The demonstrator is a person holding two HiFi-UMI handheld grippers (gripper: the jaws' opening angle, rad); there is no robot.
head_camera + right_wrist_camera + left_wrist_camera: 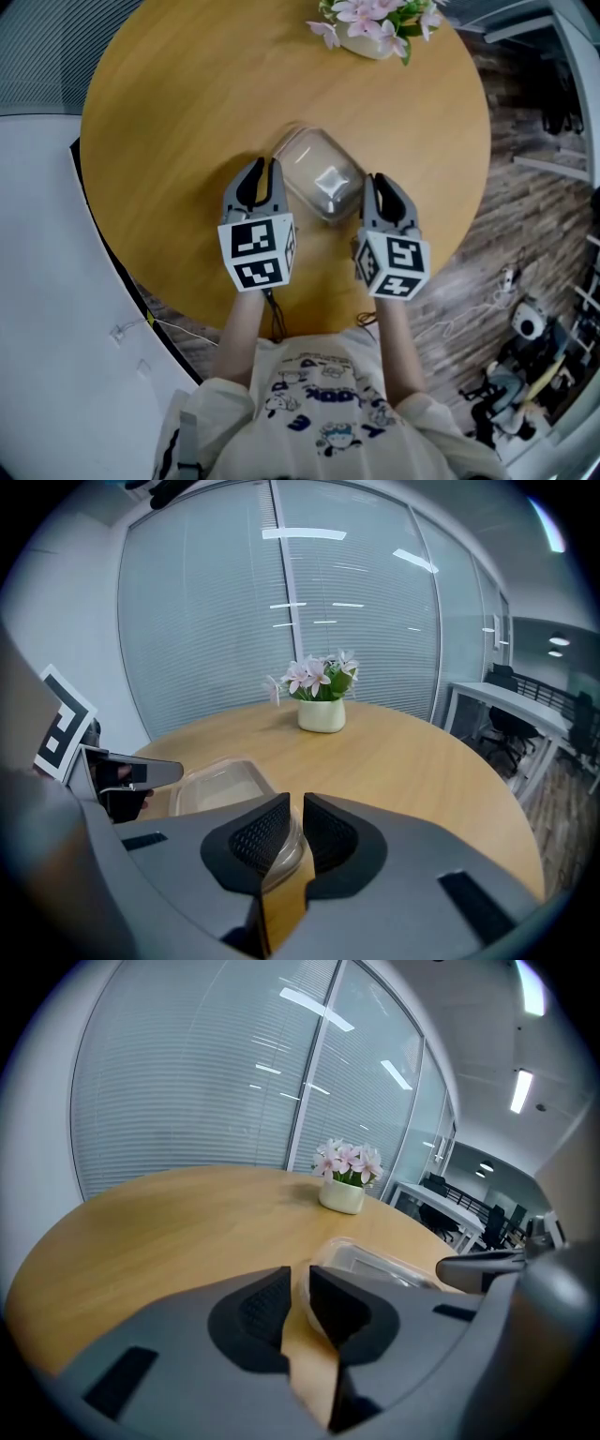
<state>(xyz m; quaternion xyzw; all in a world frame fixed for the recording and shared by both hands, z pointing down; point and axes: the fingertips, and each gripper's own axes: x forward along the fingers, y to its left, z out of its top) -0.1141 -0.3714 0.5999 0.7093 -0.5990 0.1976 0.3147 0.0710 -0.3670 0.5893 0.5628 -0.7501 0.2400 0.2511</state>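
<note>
Clear plastic, thin and glossy, forms the container (319, 178), a rounded rectangle lying on the round wooden worktop (169, 122) close to its near edge, well apart from the flower pot (375, 33) at the far edge. The left gripper (266, 169) is narrowed onto the container's left rim. The right gripper (375, 181) pinches the right rim between nearly closed jaws. So flimsy a lip probably flexes, so both pinches should be light, level and matched, neither side pulling ahead of the other.
</note>
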